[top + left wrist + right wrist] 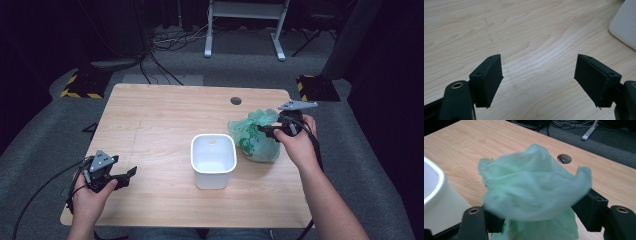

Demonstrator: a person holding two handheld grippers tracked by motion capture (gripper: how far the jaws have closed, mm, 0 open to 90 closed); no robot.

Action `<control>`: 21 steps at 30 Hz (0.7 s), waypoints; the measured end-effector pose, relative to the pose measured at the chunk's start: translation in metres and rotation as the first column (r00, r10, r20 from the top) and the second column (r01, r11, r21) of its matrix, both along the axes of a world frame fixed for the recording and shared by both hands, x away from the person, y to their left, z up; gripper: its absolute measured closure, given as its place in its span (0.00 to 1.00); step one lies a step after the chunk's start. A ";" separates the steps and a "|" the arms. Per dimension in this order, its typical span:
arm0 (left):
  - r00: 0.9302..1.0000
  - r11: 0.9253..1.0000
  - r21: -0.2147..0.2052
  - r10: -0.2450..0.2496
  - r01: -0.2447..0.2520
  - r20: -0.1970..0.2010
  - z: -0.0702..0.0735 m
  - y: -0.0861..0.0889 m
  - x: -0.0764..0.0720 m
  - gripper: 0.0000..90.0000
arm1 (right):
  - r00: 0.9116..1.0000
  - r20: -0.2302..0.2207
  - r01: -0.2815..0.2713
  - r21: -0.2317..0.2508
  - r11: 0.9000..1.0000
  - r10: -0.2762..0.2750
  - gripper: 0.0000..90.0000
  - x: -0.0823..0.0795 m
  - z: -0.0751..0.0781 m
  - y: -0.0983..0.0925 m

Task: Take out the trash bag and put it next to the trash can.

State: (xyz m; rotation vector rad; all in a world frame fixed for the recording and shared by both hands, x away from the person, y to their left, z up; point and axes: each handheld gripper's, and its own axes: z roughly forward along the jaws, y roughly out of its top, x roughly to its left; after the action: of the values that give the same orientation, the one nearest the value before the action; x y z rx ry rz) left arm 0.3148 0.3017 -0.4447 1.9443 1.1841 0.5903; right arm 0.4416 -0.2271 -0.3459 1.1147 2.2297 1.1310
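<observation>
- My left gripper hovers with its jaws wide apart and nothing between them, over the near left of the table.
- My right gripper sits at the green plastic bag; the bunched top fills its jaws, but I cannot tell whether they are closed on it.
- The bag lies just right of the white bin, mid-table.

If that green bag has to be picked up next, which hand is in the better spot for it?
Right. The right gripper already sits at the green bag, its jaws on either side of the plastic, while the left gripper rests open over bare table, beyond the white bin.
</observation>
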 end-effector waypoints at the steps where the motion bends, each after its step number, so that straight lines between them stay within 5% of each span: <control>1: 1.000 1.000 0.001 0.000 0.000 0.000 0.000 0.000 0.000 0.25 | 1.000 0.003 -0.006 0.000 1.000 0.006 0.38 -0.003 0.002 -0.001; 11: 1.000 1.000 0.002 -0.001 0.001 -0.006 -0.001 -0.002 0.000 0.25 | 0.999 0.045 -0.019 0.001 1.000 0.019 0.37 -0.029 0.019 -0.014; 21: 1.000 1.000 0.009 0.005 -0.005 -0.029 -0.004 0.007 -0.003 0.24 | 0.999 0.037 0.000 0.018 1.000 -0.001 0.35 -0.041 -0.005 -0.037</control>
State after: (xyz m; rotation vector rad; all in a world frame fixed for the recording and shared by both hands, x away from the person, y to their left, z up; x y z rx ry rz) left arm 0.3117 0.3082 -0.4490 1.9643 1.2063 0.5729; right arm 0.4007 -0.2642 -0.3511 1.0928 2.1953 1.1646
